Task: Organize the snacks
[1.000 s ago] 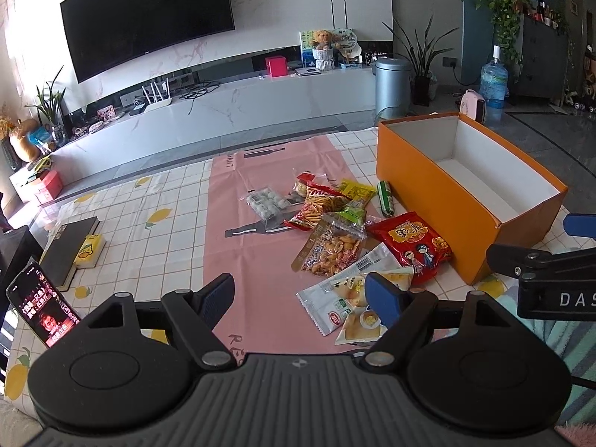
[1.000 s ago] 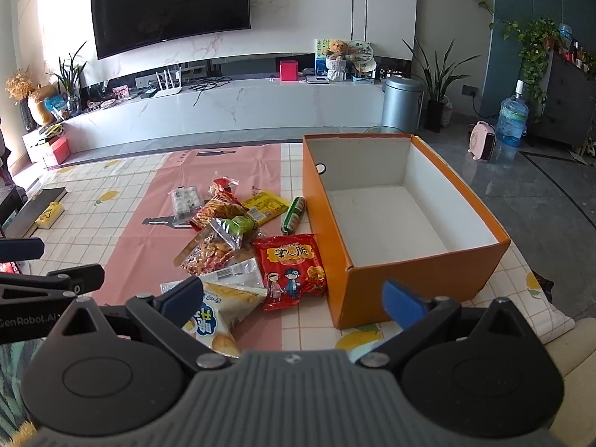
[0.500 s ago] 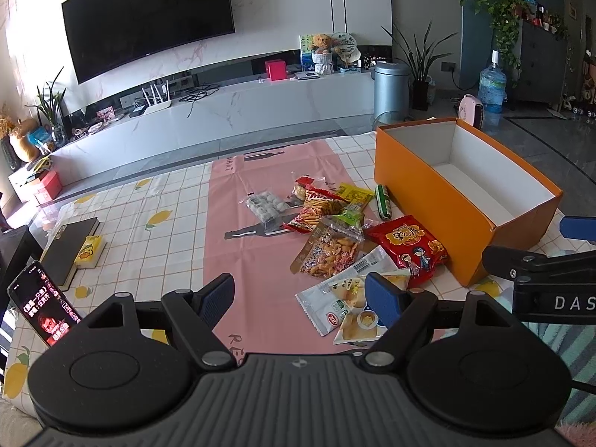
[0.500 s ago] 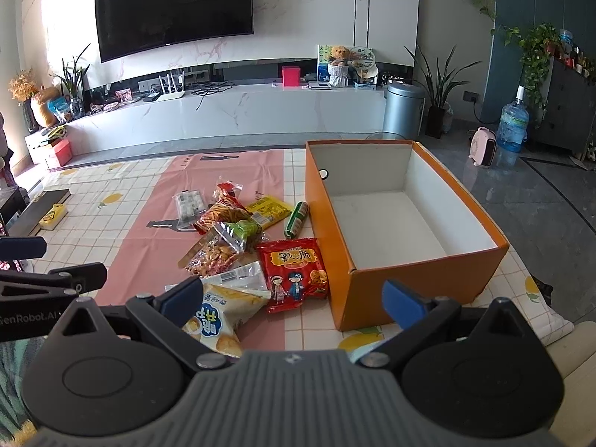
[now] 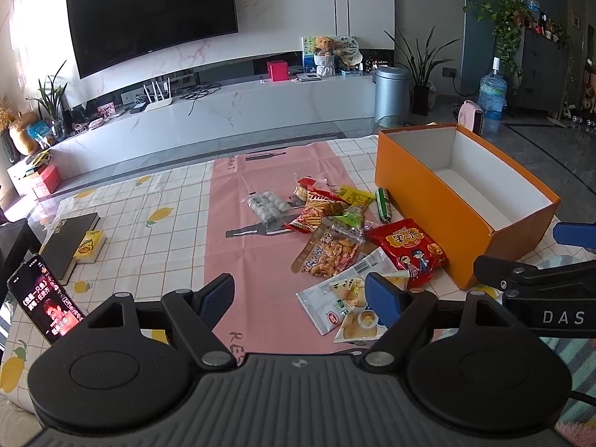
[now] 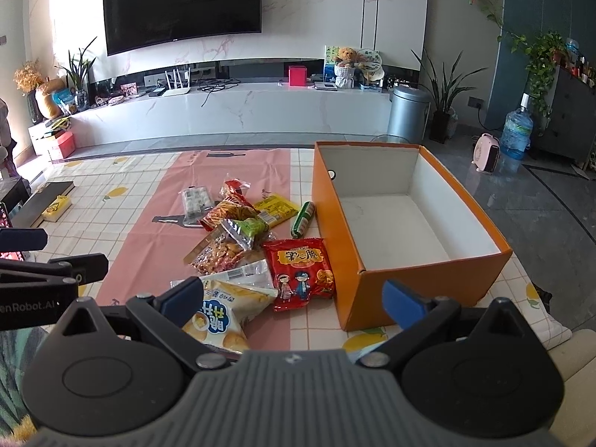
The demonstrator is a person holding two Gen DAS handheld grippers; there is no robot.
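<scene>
A pile of snack packets lies on the pink runner: a red noodle packet [image 5: 408, 247] [image 6: 301, 272], a clear nut bag [image 5: 329, 249] [image 6: 219, 251], a white chip bag [image 5: 354, 305] [image 6: 223, 309], a green roll [image 5: 383, 204] [image 6: 303, 219], a yellow packet [image 6: 276, 206] and a clear tray of sweets [image 5: 265, 203] [image 6: 195, 201]. An empty orange box [image 5: 465, 201] [image 6: 406, 223] stands to their right. My left gripper [image 5: 300, 298] is open and empty, low before the pile. My right gripper [image 6: 294, 298] is open and empty, near the box's front corner.
A phone [image 5: 44, 300] with a lit screen stands at the table's left edge, beside a dark book [image 5: 70, 238] and a yellow pack [image 5: 88, 244]. The checked tablecloth [image 5: 149, 223] covers the table. A TV console [image 6: 238, 108] lies beyond.
Both grippers have drawn slightly back and up; the snacks and box sit a little lower and farther in view. Nothing was picked up.
</scene>
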